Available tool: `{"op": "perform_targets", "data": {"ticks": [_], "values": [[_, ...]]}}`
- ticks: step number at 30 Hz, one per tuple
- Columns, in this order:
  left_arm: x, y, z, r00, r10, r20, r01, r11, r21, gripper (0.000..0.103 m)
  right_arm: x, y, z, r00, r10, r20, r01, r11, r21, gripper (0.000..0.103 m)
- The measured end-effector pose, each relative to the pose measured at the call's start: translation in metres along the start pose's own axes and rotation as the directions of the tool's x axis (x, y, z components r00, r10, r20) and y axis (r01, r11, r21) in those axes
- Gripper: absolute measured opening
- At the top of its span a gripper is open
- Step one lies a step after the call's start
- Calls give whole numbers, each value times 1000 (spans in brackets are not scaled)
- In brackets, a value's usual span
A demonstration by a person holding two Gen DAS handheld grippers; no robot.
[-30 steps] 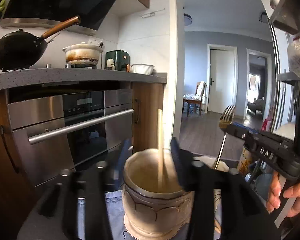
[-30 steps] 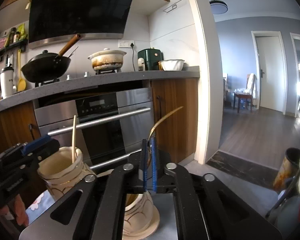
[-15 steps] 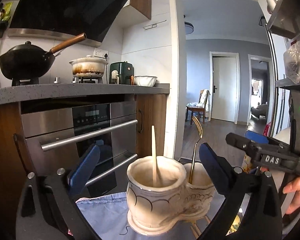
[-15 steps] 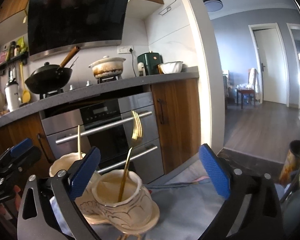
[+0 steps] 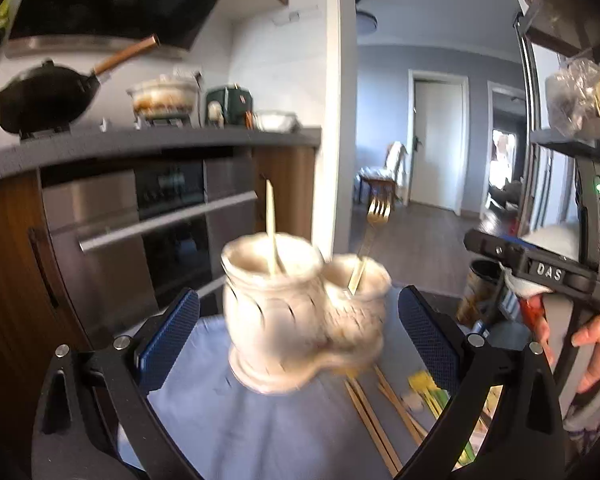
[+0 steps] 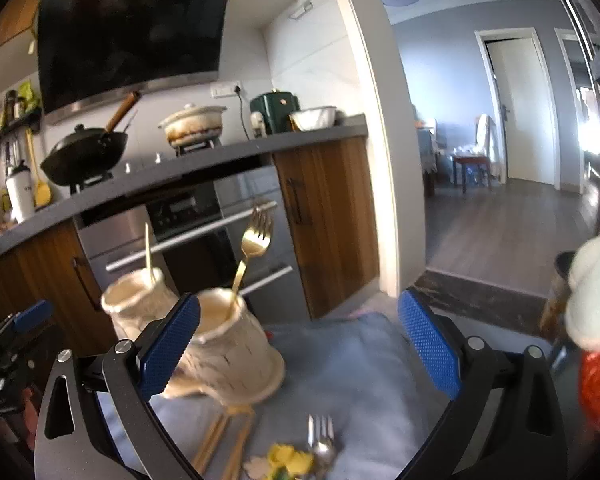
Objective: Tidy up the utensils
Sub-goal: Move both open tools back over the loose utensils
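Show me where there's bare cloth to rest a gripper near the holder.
Bare blue cloth lies right of the ceramic holder, toward the doorway. In front it's crowded: chopsticks, a silver fork and something yellow.

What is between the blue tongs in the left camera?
The left wrist view shows the cream double holder standing between the open left tongs, untouched.

Black wok [image 6: 85, 153] and white pot [image 6: 193, 124] on grey counter [image 6: 220, 160] above oven [image 6: 204, 240].
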State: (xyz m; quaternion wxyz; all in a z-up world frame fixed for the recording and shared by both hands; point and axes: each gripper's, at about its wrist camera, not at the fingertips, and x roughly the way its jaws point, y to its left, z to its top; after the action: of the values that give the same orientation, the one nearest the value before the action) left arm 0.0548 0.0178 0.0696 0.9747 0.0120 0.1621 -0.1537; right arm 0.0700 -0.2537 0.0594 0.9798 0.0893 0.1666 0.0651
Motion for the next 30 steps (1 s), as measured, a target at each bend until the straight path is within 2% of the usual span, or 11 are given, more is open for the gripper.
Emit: {"op": "perform_targets", "data": {"ticks": [5,11,16,18,22,27,30], "values": [[5,-12,-26,995,-12,-104,15,999,30,98,-5,-12,-15,998,-29,-59,29,1000,-1,98],[20,-18,-58,969,-14,-246,24,999,38,98,-1,-26,-38,984,-49,-173,53,998,17,98],[35,-22,-81,939,-6,-345,24,999,48,98,6,-32,-64,954,-64,-294,67,998,2,98],[38,-25,-88,929,-3,-370,24,998,53,98,8,-29,-75,935,-76,-346,71,997,-26,98],[42,-28,-94,915,-19,-404,43,998,50,98,5,-26,-89,915,-92,-393,69,995,-73,98],[47,-37,-102,893,3,-449,41,995,88,97,7,-24,-98,891,-121,-438,77,990,-118,96],[51,-40,-106,881,15,-473,39,994,104,93,12,-21,-101,877,-127,-464,69,988,-140,95]]}}
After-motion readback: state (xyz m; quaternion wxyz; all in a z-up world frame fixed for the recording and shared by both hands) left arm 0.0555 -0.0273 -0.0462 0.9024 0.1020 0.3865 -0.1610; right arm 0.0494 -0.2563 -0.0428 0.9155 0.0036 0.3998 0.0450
